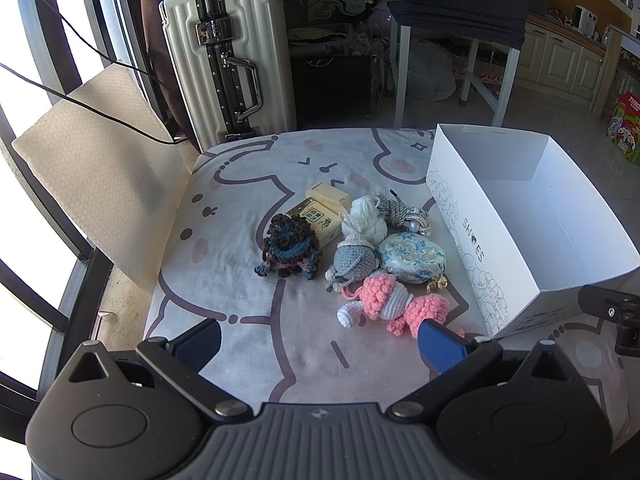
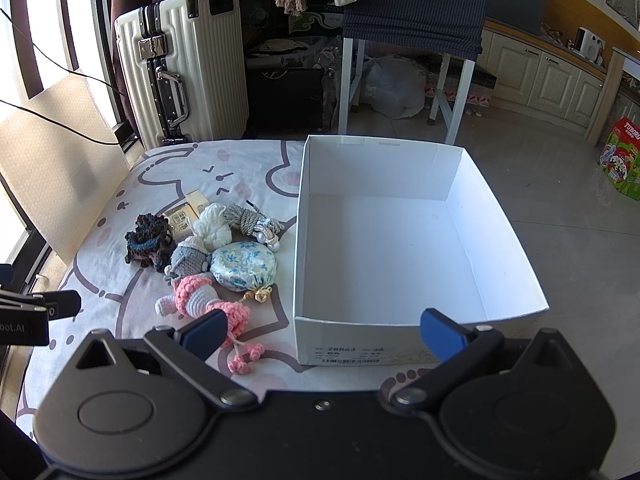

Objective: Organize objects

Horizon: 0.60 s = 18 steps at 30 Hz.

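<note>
While both pairs of tongs hang spread wide and hold nothing, the left gripper (image 1: 320, 340) sits above the printed sheet (image 1: 240, 300) near the pink crochet doll (image 1: 394, 306), and the right gripper (image 2: 324, 330) hovers at the near wall of the white shoebox (image 2: 316, 354). Just left of that box lie the doll, a flowered blue pouch (image 2: 244, 266), a grey crochet toy (image 2: 188, 262), a dark crochet piece (image 2: 148, 240), white yarn (image 2: 214, 224), a tassel (image 2: 256, 220) and tissue packs (image 2: 184, 216), bunched together.

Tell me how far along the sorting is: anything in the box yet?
Nothing done: the white shoebox is empty. Nothing in hand: left gripper and right gripper have open jaws. Left: the pink crochet doll, blue floral pouch, dark crochet piece, tissue packs and the rest.
</note>
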{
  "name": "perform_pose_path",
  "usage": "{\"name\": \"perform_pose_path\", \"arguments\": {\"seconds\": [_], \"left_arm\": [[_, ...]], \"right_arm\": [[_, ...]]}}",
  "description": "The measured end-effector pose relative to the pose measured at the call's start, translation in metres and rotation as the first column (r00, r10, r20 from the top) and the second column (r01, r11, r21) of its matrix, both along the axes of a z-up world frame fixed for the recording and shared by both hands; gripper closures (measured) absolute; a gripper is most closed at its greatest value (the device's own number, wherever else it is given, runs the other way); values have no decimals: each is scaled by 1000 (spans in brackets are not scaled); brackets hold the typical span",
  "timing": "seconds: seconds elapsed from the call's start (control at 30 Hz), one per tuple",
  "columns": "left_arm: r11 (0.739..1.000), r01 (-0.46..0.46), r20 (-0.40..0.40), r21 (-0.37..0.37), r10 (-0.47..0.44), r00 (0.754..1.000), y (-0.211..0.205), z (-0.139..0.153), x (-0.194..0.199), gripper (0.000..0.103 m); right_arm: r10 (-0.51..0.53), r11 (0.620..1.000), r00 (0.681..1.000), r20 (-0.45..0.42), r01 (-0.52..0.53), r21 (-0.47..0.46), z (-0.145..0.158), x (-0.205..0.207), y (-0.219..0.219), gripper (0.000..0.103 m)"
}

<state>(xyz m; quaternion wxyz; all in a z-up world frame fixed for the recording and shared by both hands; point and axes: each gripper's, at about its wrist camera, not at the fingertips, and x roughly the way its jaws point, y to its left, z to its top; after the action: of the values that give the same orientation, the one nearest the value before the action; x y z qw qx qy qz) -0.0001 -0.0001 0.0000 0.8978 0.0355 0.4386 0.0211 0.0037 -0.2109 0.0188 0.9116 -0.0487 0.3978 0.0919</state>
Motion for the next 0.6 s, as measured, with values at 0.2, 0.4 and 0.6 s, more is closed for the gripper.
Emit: {"name": "perform_pose_path", "arguments": {"seconds": [0.2,0.4,0.6], "left_arm": [[1000,0,0,1,0,1000,0,0,0,0],[1000,0,1,0,0,1000,0,0,0,0],[1000,7,14,5,-7,1000,-1,4,-1,0]], "right_arm": [[2,1000,1000,0,-2,0,-1,0,0,0],[2,1000,1000,1,-2,-1,2,2,0,0],[-3,1000,1000,4,3,2,-1,1,-1,0]]}}
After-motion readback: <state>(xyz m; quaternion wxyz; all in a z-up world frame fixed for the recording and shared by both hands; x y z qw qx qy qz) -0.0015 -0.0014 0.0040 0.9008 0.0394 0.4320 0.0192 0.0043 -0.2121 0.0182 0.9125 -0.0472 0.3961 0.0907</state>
